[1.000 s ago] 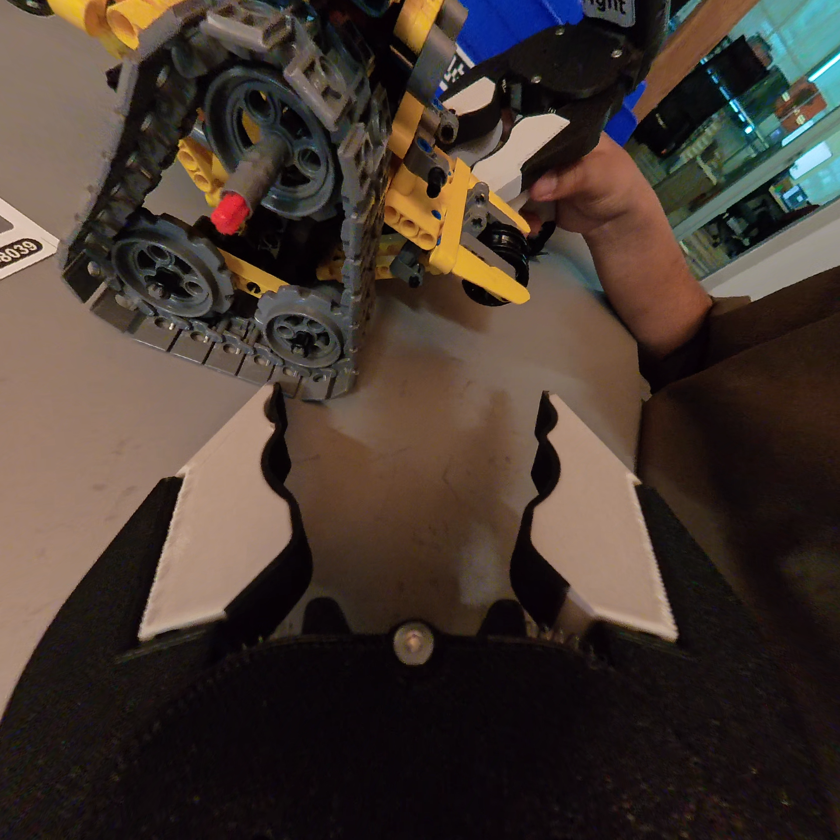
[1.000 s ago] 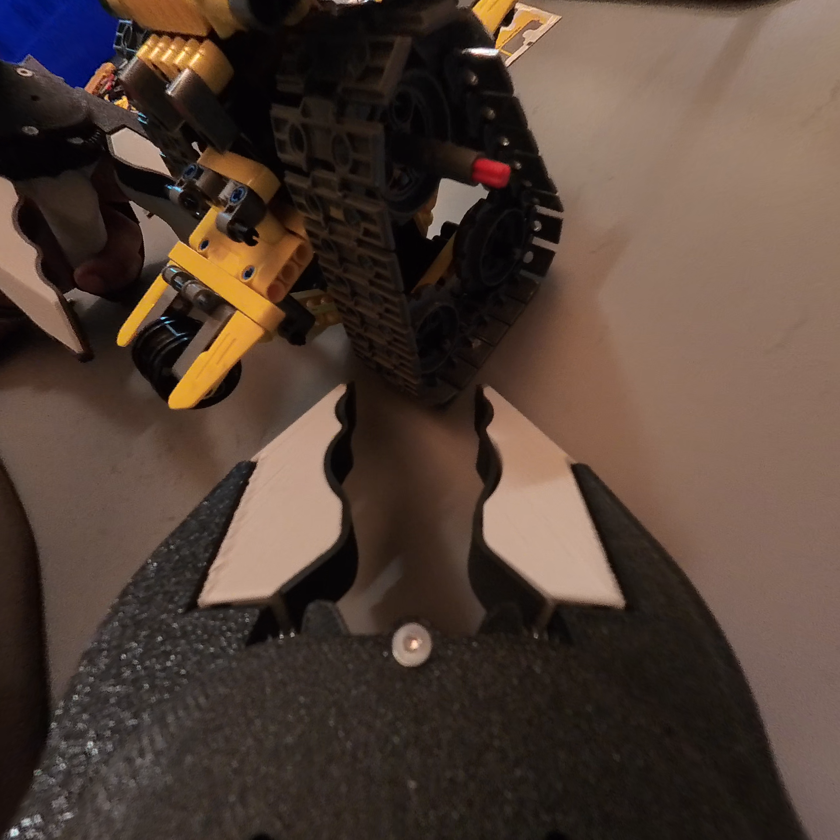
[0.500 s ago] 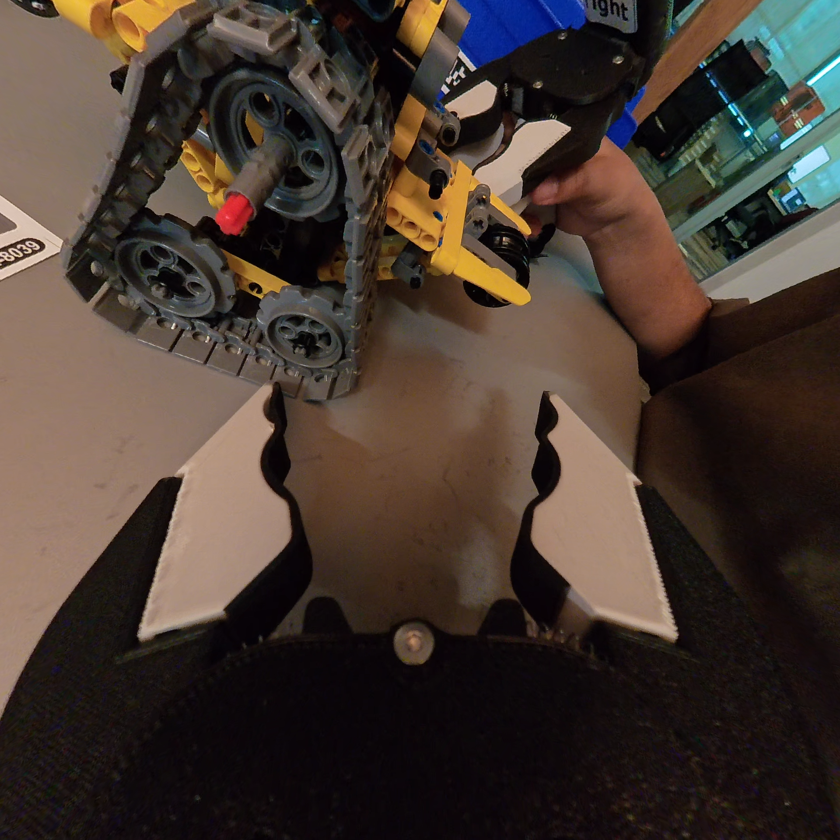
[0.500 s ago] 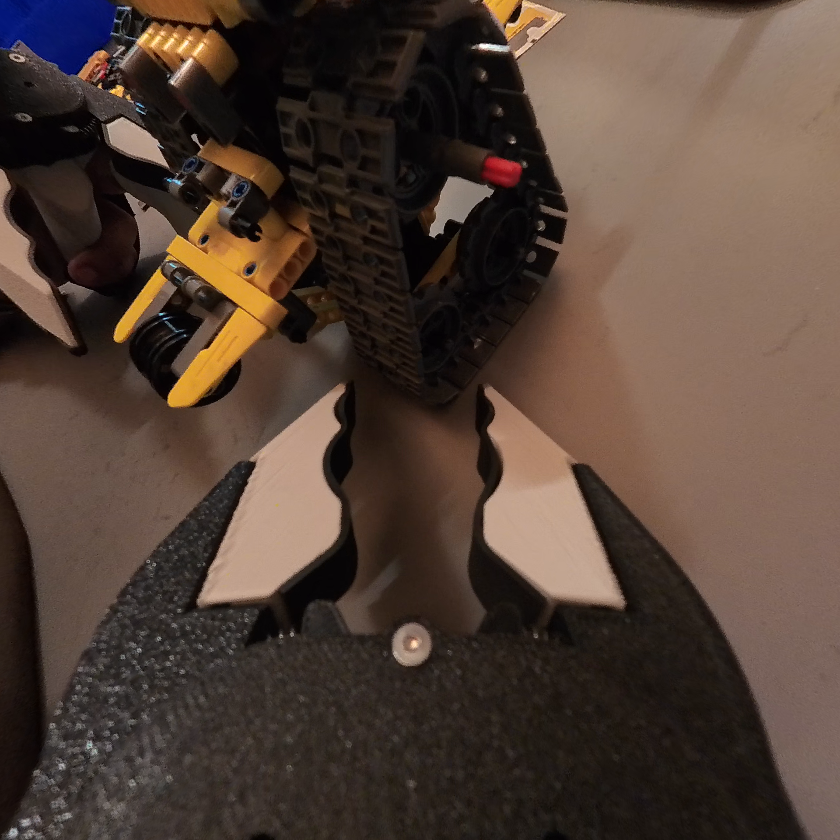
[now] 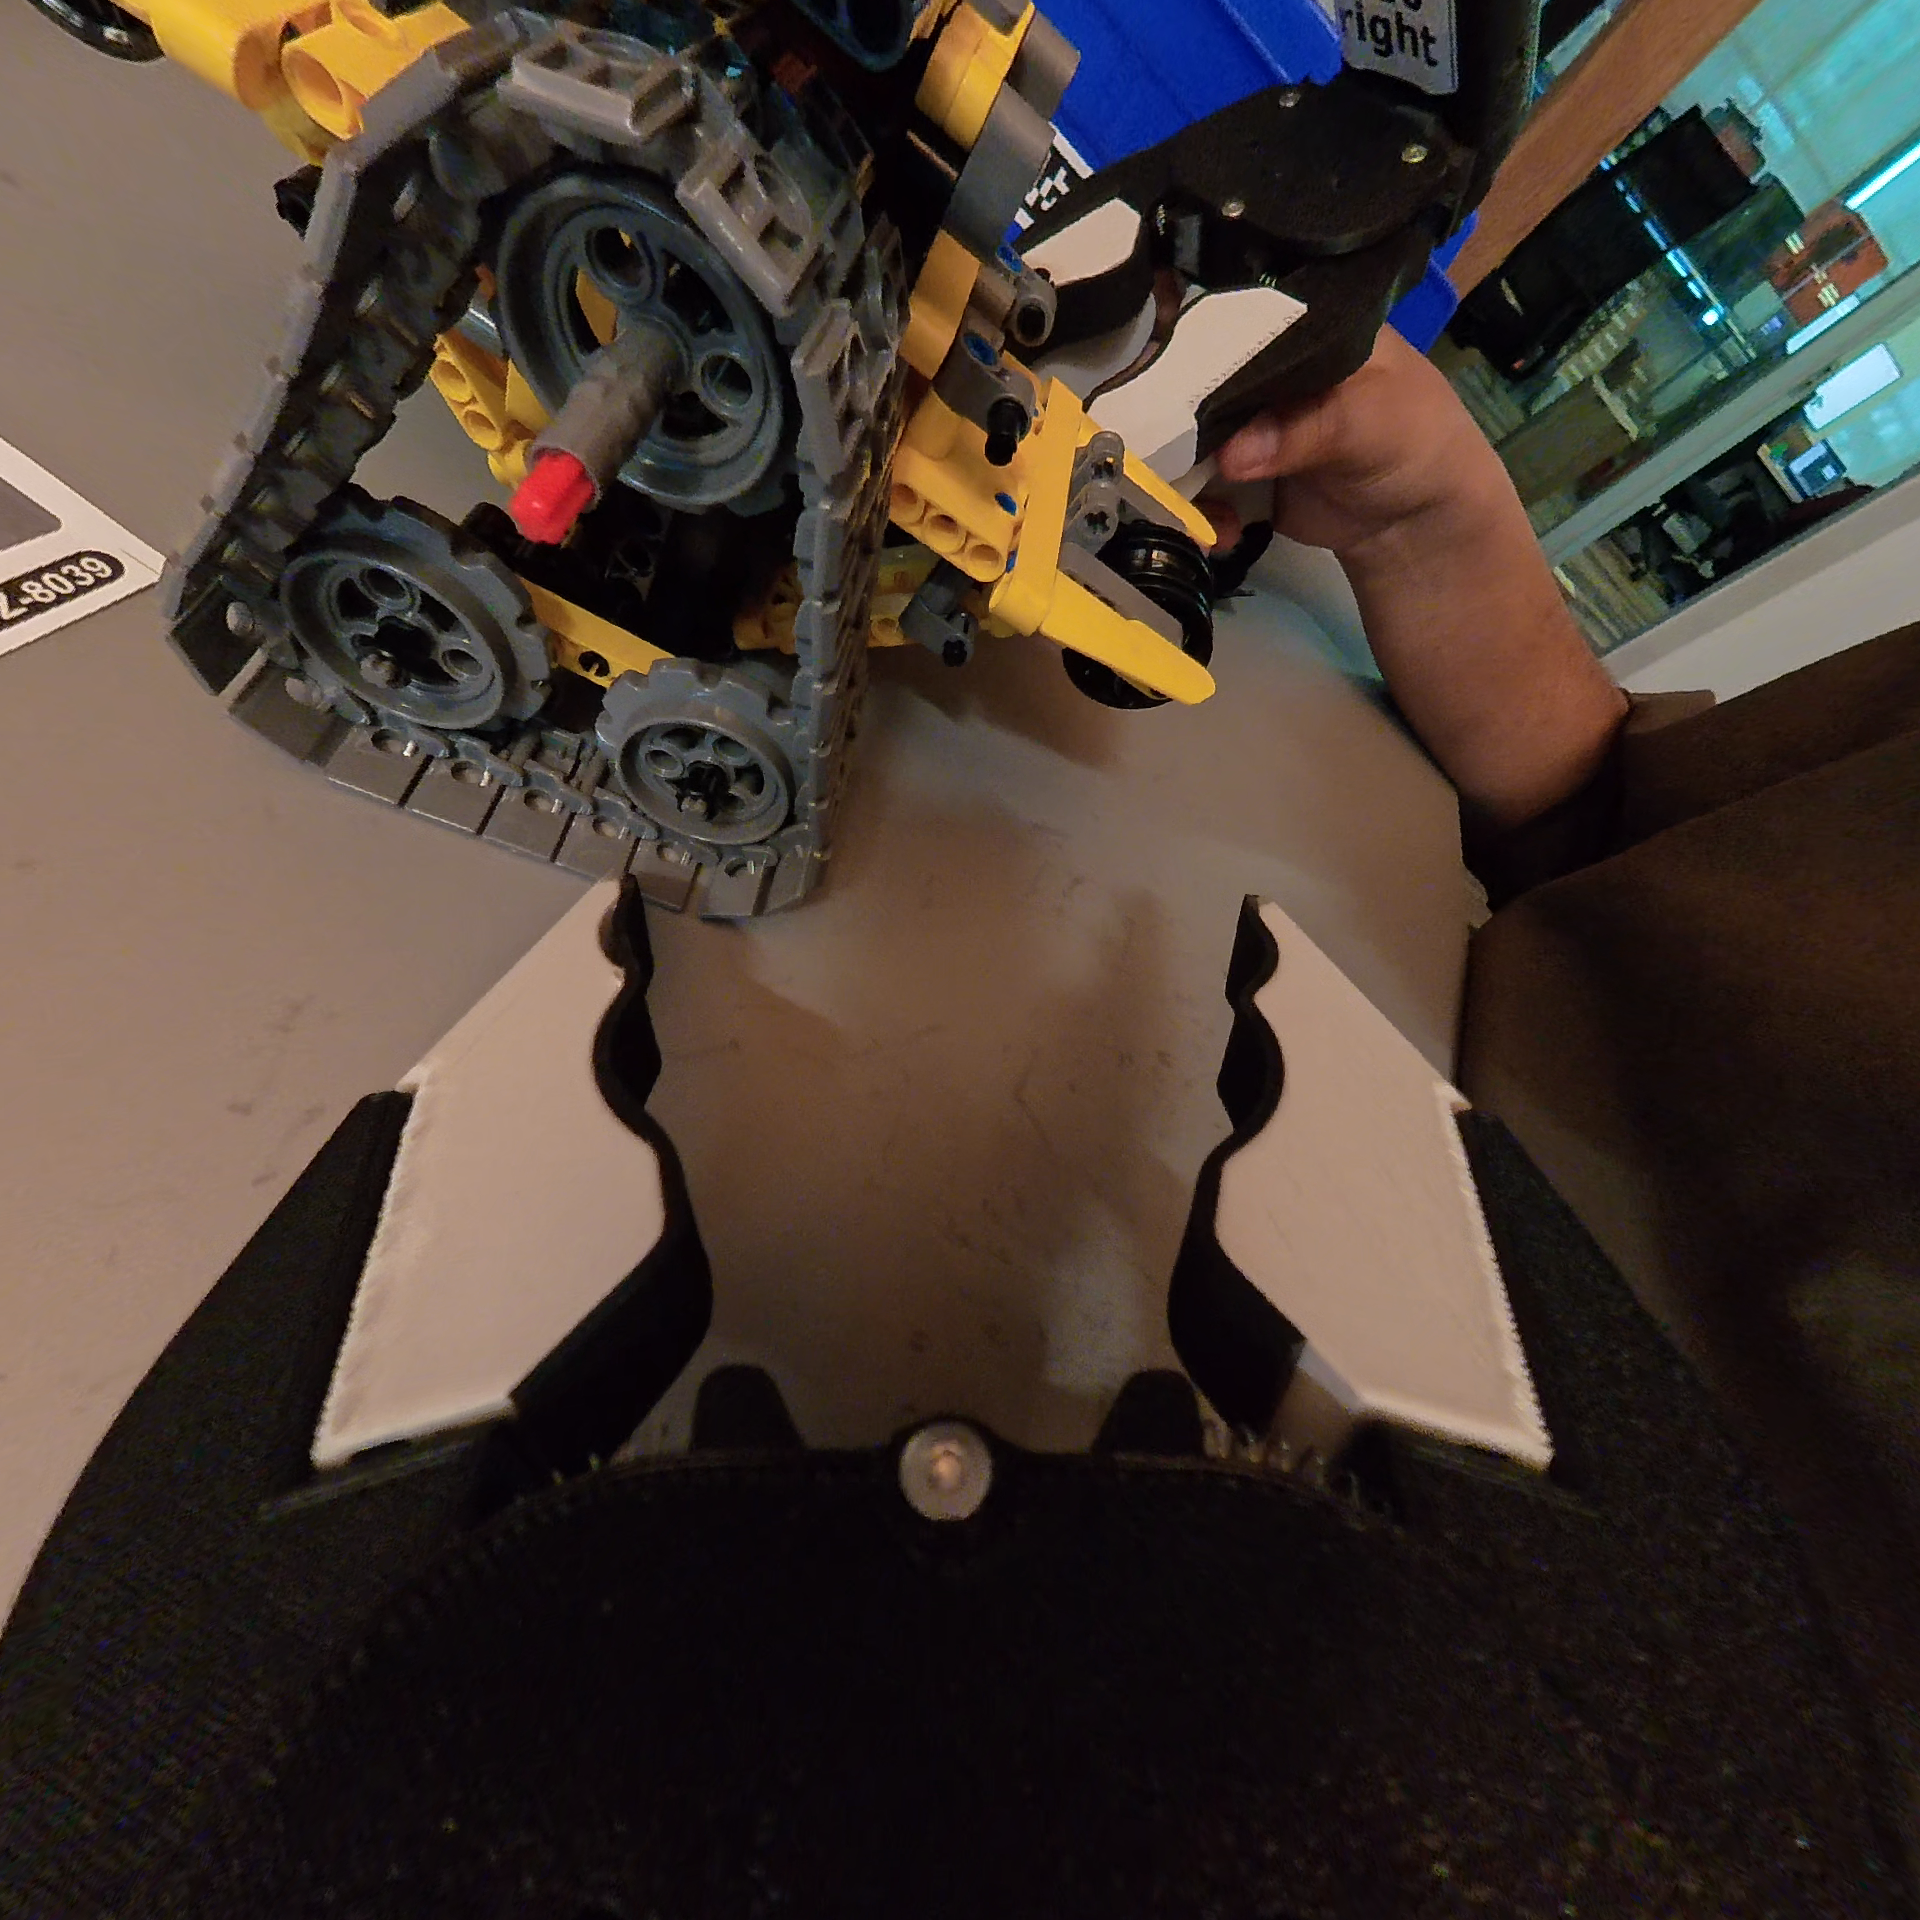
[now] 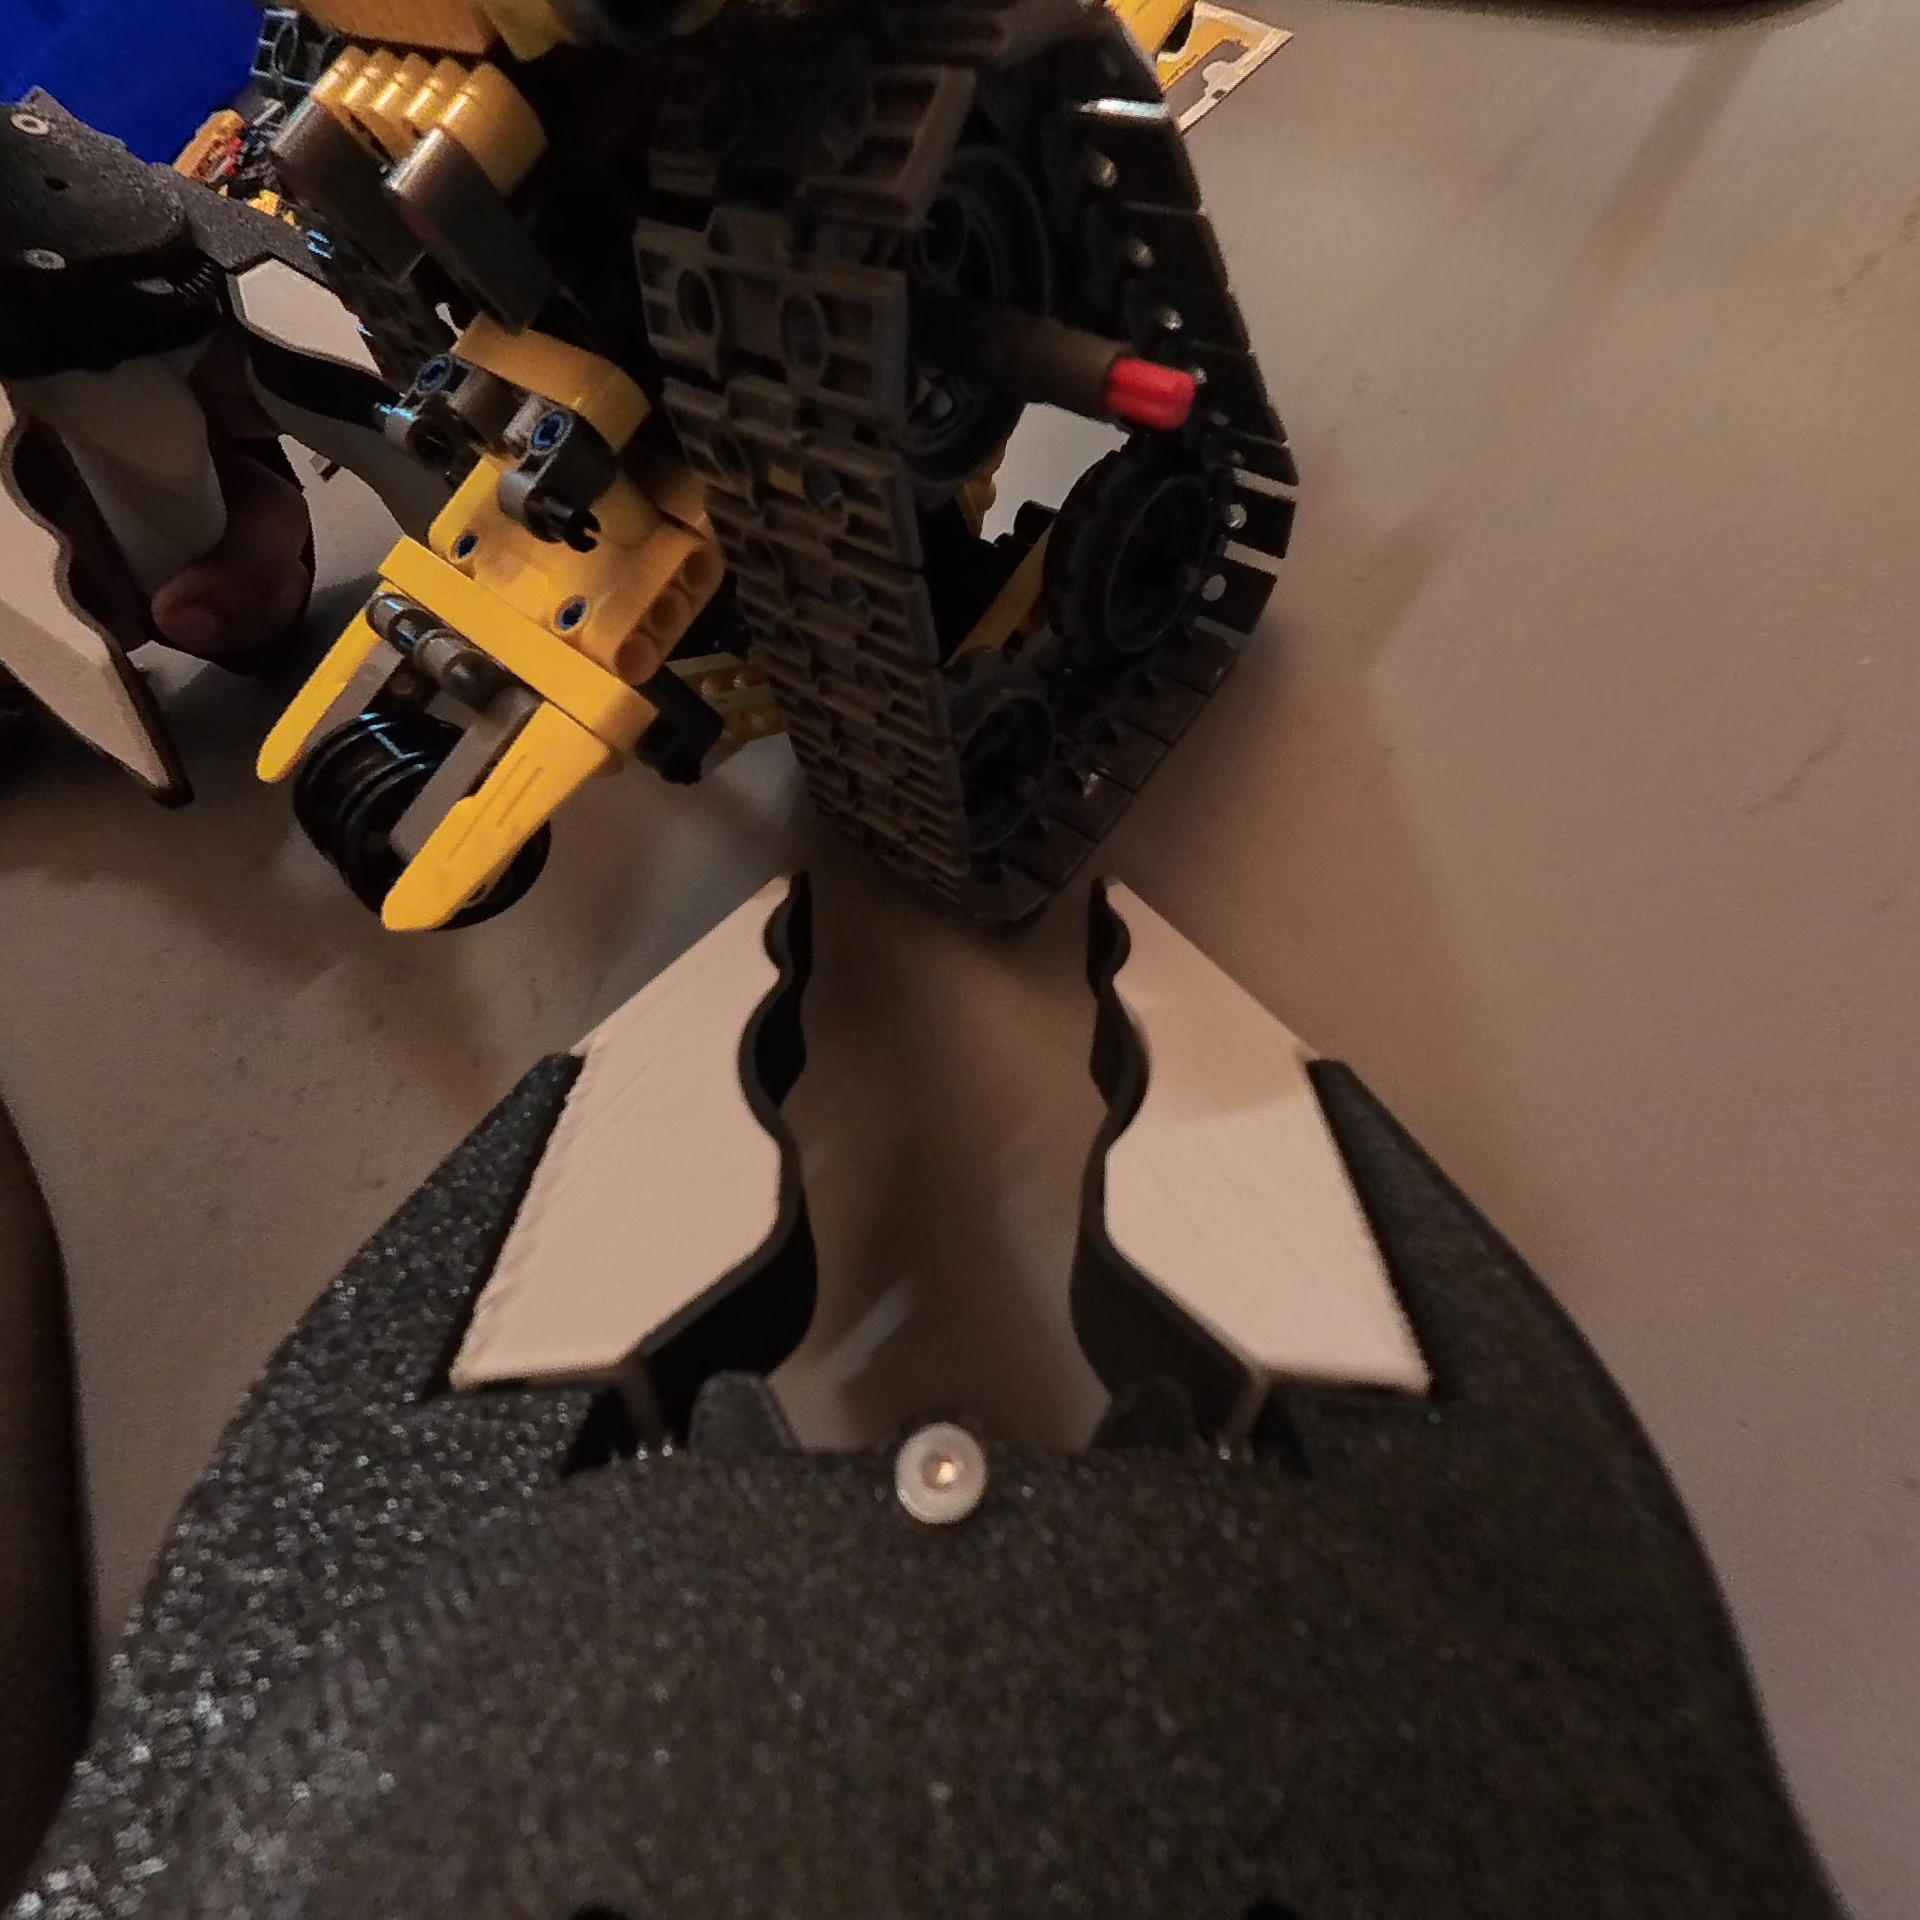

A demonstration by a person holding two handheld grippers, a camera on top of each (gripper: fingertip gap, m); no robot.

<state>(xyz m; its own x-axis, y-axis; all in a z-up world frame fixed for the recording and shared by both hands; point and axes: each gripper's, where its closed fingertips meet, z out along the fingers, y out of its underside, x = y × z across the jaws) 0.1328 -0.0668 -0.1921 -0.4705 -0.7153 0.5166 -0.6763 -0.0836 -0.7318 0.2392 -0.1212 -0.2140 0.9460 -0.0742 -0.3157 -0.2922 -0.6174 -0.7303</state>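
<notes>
At the far left edge of the grey tabletop (image 5: 187, 1039) in the left wrist view lies a white printed sticker sheet (image 5: 62, 561), flat and apart from everything else. Just right of it stands the yellow-and-grey brick-built tracked vehicle (image 5: 582, 499), resting on its grey link tracks so that the toothed wheels and a grey axle tipped with a red bush (image 5: 549, 499) face the camera.

The left gripper (image 5: 935, 925) hangs low over the tabletop with its white fingers spread wide and nothing between them. Its left fingertip (image 5: 623, 914) sits just beside the bottom corner of the track, seemingly lined up on that end of the model; whether it touches cannot be told.

To the right, a yellow fork with a small black wheel (image 5: 1153, 613) sticks out from the model and hangs above the tabletop.

In the right wrist view the right gripper (image 6: 945, 894) comes at the vehicle from the other side, its fingers parted by a moderate gap, empty, the tips just short of the lower end of the track (image 6: 966, 810). The two claws thus flank the model, as if to steady it from both ends.

At the far right of the left wrist view a bare hand (image 5: 1340, 468) grips the right gripper's handle, a brown sleeve (image 5: 1704, 1039) beside the tabletop's right edge. A blue plastic bin (image 5: 1174, 62) stands behind.
</notes>
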